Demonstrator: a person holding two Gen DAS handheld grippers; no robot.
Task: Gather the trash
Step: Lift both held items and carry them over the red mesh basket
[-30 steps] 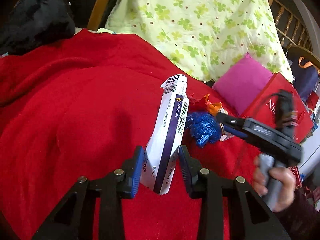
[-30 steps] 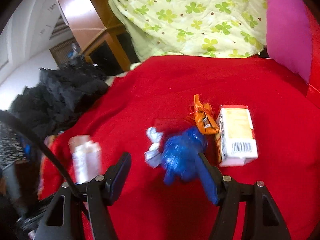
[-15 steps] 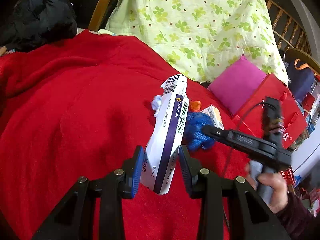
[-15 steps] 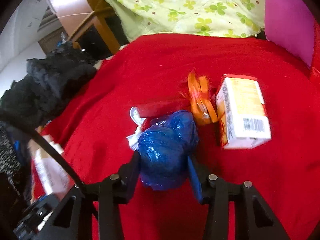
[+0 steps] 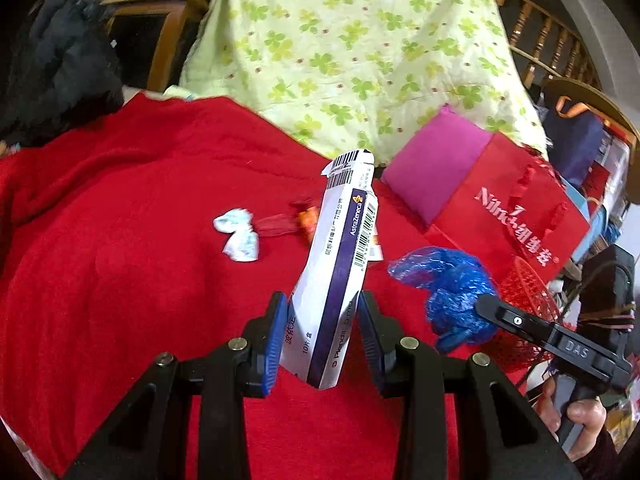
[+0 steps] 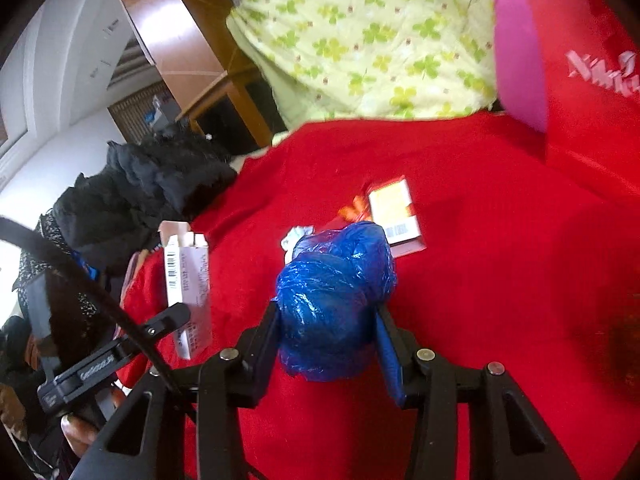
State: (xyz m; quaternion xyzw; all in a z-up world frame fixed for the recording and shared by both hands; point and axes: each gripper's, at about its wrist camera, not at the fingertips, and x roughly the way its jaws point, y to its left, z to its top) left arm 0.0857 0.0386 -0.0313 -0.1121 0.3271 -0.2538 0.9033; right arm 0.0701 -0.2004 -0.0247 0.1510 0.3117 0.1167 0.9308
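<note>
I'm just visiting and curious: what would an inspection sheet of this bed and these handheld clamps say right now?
Surface: red blanket on a bed.
Job's things: white-purple box and blue bag held; tissue, orange wrapper and carton lie on the blanket.
Clutter: pink cushion, red gift bag, black clothes.
Grippers: left gripper shut on the box; right gripper shut on the bag.
Cables: black cable by the left gripper.
Surroundings: clover-print quilt, wooden headboard.

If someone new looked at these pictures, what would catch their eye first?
Probably the crumpled blue plastic bag clamped in the right gripper above the red blanket. Next, the white-and-purple medicine box standing upright in the left gripper, with a white tissue wad lying beyond.
</note>
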